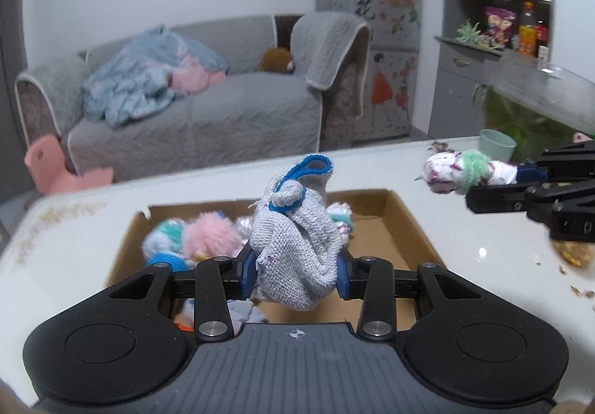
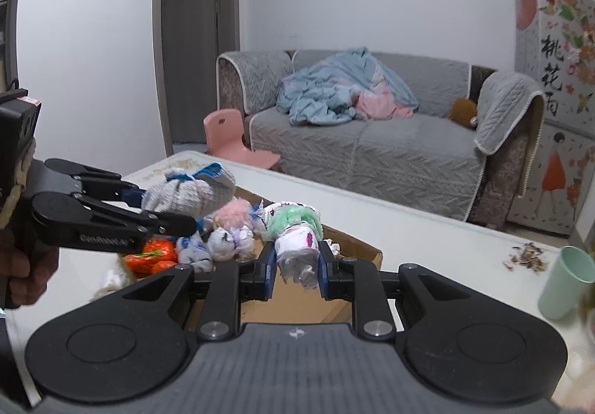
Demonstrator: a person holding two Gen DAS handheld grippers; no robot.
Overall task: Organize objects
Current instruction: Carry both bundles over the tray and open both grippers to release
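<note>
My left gripper [image 1: 296, 274] is shut on a grey knitted sock bundle with blue trim [image 1: 297, 243] and holds it above a shallow cardboard box [image 1: 409, 217]. The bundle also shows in the right wrist view [image 2: 193, 192]. My right gripper [image 2: 296, 270] is shut on a white rolled sock bundle with a green fuzzy band [image 2: 295, 235], above the box's near right corner [image 2: 366, 257]. In the left wrist view that bundle [image 1: 461, 172] hangs to the right of the box. The box holds several rolled socks, one pink and fuzzy [image 1: 210, 237], and orange items [image 2: 150, 254].
The box sits on a white table [image 1: 67, 250] with crumbs [image 2: 526, 257] scattered at the right. A mint green cup [image 2: 567, 282] stands on the table to the right. A grey sofa [image 2: 372, 150] and a pink child's chair [image 2: 230, 138] lie beyond the table.
</note>
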